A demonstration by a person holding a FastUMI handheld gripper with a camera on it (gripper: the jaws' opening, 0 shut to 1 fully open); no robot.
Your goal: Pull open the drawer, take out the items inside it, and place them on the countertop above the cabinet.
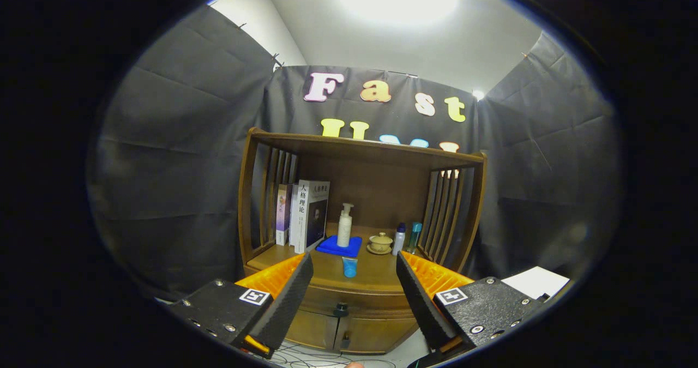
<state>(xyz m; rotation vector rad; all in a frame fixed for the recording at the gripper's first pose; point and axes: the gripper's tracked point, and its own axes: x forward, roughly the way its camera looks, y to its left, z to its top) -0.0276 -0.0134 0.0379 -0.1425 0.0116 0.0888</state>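
Wood cabinet (349, 302): stood against the booth wall, directly ahead of the gripper, with an open shelf frame rising above its countertop.
Drawer (349, 297): lay closed just under the countertop; its dark knob (341, 308) sat between the two fingers but beyond their tips.
Gripper (354, 270): fingers were spread wide apart, holding nothing and touching nothing.
Countertop (332, 272): already carried books (308, 212) at the left, a pump bottle (344, 226) on a blue cloth (339, 246), a lidded cup on a saucer (380, 242), two small bottles (406, 237) at the right, and a small blue item (349, 267) near the front edge.
Drawer contents: hidden behind the closed front; what lay inside could not be told.
Lower doors (349, 332): two, apparently shut, though this part of the view was dim.
Progress: judged at the very start. No step appeared done: the drawer was unopened and nothing had been lifted out.
Remaining: reach the knob, pull the drawer open, remove each item, and set it on bare countertop, most readily toward the front.
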